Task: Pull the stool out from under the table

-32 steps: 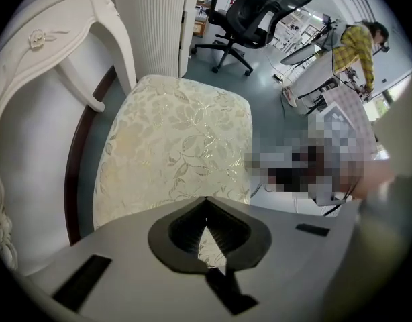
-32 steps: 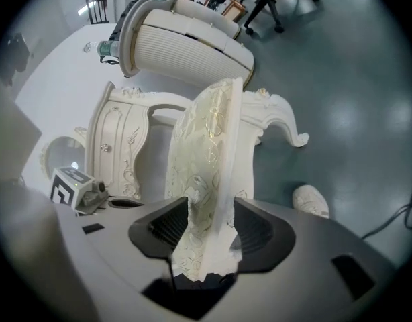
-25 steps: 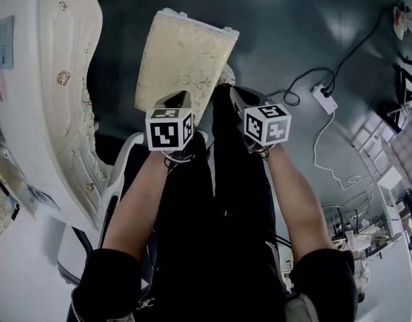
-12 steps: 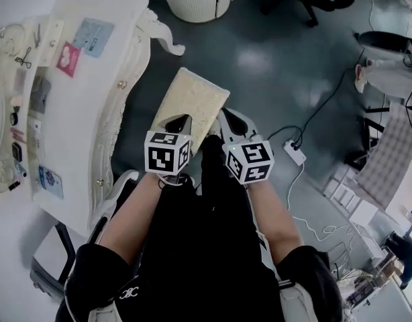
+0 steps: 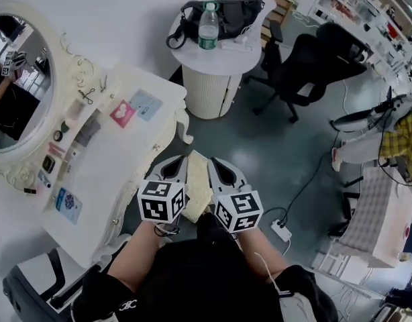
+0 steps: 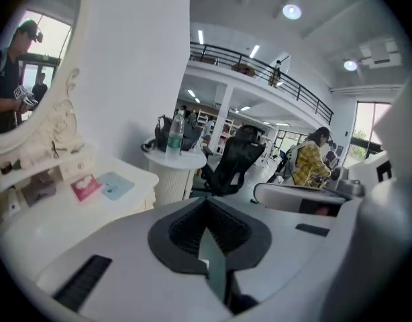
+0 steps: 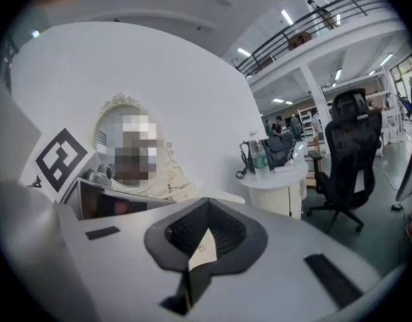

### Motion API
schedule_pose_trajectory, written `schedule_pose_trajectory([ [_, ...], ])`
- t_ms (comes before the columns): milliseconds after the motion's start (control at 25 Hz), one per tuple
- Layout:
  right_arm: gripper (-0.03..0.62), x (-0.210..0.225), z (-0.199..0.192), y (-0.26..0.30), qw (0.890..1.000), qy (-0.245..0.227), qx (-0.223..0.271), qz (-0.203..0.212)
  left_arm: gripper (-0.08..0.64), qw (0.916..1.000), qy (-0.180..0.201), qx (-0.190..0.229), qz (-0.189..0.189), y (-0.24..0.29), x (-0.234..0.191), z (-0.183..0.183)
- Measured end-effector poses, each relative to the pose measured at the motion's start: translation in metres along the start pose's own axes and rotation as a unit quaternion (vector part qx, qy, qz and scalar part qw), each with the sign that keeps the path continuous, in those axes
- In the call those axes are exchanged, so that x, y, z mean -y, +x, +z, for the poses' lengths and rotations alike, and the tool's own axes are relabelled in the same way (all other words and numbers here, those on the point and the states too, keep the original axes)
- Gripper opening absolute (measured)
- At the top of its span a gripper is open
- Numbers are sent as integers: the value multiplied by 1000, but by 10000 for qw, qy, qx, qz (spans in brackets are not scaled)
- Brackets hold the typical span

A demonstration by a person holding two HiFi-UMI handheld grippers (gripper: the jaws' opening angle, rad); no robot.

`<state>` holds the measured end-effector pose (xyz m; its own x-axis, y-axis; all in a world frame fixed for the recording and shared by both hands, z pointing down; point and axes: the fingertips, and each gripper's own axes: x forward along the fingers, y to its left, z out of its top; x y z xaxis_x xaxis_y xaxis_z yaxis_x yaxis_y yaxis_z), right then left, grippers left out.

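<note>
Item, principal: one stool (image 5: 198,192). We see a rectangular cushioned seat in cream with a faint raised pattern. It stands on the dark glossy floor (image 5: 273,153) just beside the front edge of the white dressing table (image 5: 105,180). Only a strip of it shows in the head view, between our two grippers. We cannot tell whether any of it lies under the tabletop. Left gripper (image 6: 207,237): claw pressed together, nothing in it. Right gripper (image 7: 200,243): claw likewise pressed together and empty. Both gripper views look out across the room, and neither gripper touches the stool. Holders and contents: the dressing table carries an oval mirror (image 5: 18,106), a pink card (image 5: 123,113), a pale blue card (image 5: 145,103) and several small articles too small for us to name. A round white side table (image 5: 213,89) with a ribbed base bears a black bag (image 5: 223,11), whose contents we cannot see, and a clear water bottle (image 5: 207,27) with a green cap, upright beside the bag. Sundry: a black office chair (image 5: 306,62) near the side table; a white power strip (image 5: 281,230) on the floor.
</note>
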<state>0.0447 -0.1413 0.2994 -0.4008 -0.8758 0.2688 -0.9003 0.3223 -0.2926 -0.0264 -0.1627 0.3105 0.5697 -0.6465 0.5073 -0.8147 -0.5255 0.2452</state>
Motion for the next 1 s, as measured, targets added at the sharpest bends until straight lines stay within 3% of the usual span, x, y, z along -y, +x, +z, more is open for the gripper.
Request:
schedule_pose_trajectory([
  [200, 8, -25, 69, 24, 9972, -561, 502, -53, 3, 9952, 350, 867, 297, -46, -11, 66],
  [320, 8, -44, 103, 30, 9959, -505, 754, -10, 3, 9925, 474, 1019, 471, -63, -23, 86],
  [440, 8, -61, 127, 34, 9946, -480, 904, 151, 3, 9905, 369, 1199, 567, -71, -36, 104],
  [1000, 8, -69, 138, 51, 9949, -301, 907, 312, 3, 9888, 376, 1368, 475, -74, -49, 126],
])
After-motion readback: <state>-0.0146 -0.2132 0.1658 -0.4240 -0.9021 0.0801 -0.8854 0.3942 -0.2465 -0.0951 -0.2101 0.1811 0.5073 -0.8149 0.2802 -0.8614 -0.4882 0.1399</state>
